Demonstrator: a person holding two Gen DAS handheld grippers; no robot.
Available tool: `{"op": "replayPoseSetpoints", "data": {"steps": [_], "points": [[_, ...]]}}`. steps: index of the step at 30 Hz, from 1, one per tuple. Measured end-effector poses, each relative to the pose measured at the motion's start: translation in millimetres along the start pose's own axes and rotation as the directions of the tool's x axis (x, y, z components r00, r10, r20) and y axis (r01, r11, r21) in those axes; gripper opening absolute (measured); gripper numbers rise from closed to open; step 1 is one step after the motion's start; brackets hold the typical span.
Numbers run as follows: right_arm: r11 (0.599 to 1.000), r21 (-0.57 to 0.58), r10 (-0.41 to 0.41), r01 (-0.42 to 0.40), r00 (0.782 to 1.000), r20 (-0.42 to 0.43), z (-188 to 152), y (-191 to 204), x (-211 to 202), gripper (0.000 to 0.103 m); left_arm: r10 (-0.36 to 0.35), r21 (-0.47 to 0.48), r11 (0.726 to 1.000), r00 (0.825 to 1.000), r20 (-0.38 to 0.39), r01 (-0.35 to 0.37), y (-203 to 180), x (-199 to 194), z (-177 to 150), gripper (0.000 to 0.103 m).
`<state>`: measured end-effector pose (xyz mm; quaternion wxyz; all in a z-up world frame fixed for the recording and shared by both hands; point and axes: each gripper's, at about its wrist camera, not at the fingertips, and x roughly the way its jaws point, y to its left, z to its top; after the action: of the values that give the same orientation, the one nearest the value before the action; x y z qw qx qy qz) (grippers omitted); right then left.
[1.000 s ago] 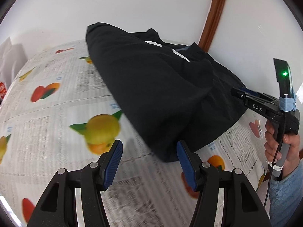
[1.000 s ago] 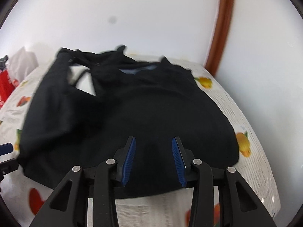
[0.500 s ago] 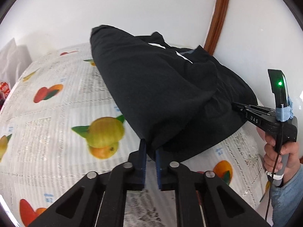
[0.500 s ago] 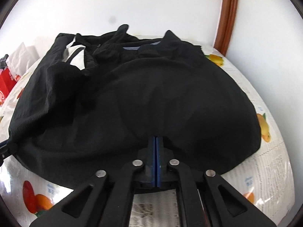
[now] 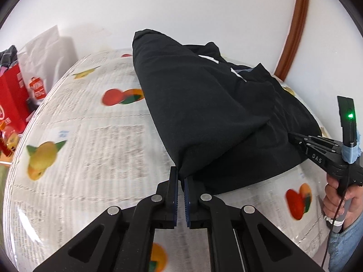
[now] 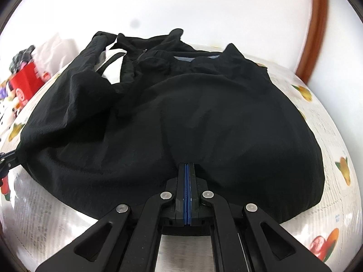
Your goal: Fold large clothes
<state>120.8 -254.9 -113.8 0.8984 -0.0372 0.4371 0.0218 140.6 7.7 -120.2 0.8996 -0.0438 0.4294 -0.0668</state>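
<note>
While the black garment (image 6: 181, 117) lies on the desk (image 5: 95, 140), left gripper (image 5: 180, 176) and right gripper (image 6: 186, 170) pinch its near hem — clamped tight (likely ready for folding).

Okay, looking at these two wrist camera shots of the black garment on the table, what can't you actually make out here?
- Left wrist view: the black garment hides its own far side and the tablecloth beneath it.
- Left wrist view: red packaging is cut by the left edge, its print unreadable.
- Right wrist view: the left claw is cut off by the edge.
- Right wrist view: the right claw covers the hem it pinches.
</note>
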Motion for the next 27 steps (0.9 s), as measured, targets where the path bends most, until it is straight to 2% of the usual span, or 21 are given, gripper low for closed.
{"op": "replayPoseSetpoints", "data": {"steps": [4, 7, 9, 11, 12, 14, 16, 19, 24, 27], "points": [[1.0, -0.023, -0.015, 0.015, 1.0, -0.006, 5.9, 10.9, -8.0, 0.002, -0.005, -0.022, 1.0, 1.0, -0.01, 0.005, 7.0, -1.1, 0.7, 0.008], [1.0, -0.019, -0.013, 0.013, 0.999, 0.042, 13.8, 8.7, -24.1, 0.011, -0.017, -0.032, 0.999, 1.0, -0.012, 0.017, 9.1, -3.7, 0.3, 0.008], [1.0, -0.003, 0.012, -0.012, 0.998, 0.065, 18.8, 6.6, -32.8, 0.036, -0.026, -0.041, 0.999, 1.0, -0.014, 0.025, 9.9, -5.2, -0.4, 0.008], [0.999, 0.001, 0.049, -0.05, 0.993, 0.106, 28.1, 9.6, -41.3, 0.048, -0.038, -0.049, 0.998, 0.999, -0.017, 0.037, 11.0, -5.3, 0.7, 0.01], [0.998, -0.003, 0.058, -0.058, 0.991, 0.121, 30.7, 12.6, -45.2, 0.05, -0.042, -0.053, 0.998, 0.999, -0.019, 0.041, 11.8, -4.9, 1.1, 0.011], [0.997, -0.028, 0.073, -0.07, 0.986, 0.15, 42.5, 20.0, -49.9, 0.052, -0.053, -0.057, 0.997, 0.998, -0.023, 0.052, 14.4, -3.4, 1.5, 0.016], [0.996, -0.044, 0.088, -0.081, 0.981, 0.174, 44.0, 31.5, -61.2, 0.054, -0.077, -0.064, 0.995, 0.997, -0.025, 0.075, 15.9, -1.1, 2.5, 0.032], [0.991, -0.072, 0.124, -0.113, 0.975, 0.183, 53.4, 45.2, -60.0, 0.055, -0.114, -0.073, 0.991, 0.993, -0.013, 0.113, 15.3, -1.2, 3.9, 0.047], [0.984, -0.116, 0.156, -0.137, 0.972, 0.174, 63.4, 70.0, -43.2, 0.055, -0.114, -0.051, 0.992, 0.993, -0.037, 0.112, 3.0, 10.7, 8.7, 0.05], [0.976, -0.13, 0.192, -0.173, 0.971, 0.146, 66.9, 80.0, -28.9, 0.054, -0.094, -0.029, 0.995, 0.995, -0.041, 0.093, -4.1, 15.8, 9.9, 0.054]]}}
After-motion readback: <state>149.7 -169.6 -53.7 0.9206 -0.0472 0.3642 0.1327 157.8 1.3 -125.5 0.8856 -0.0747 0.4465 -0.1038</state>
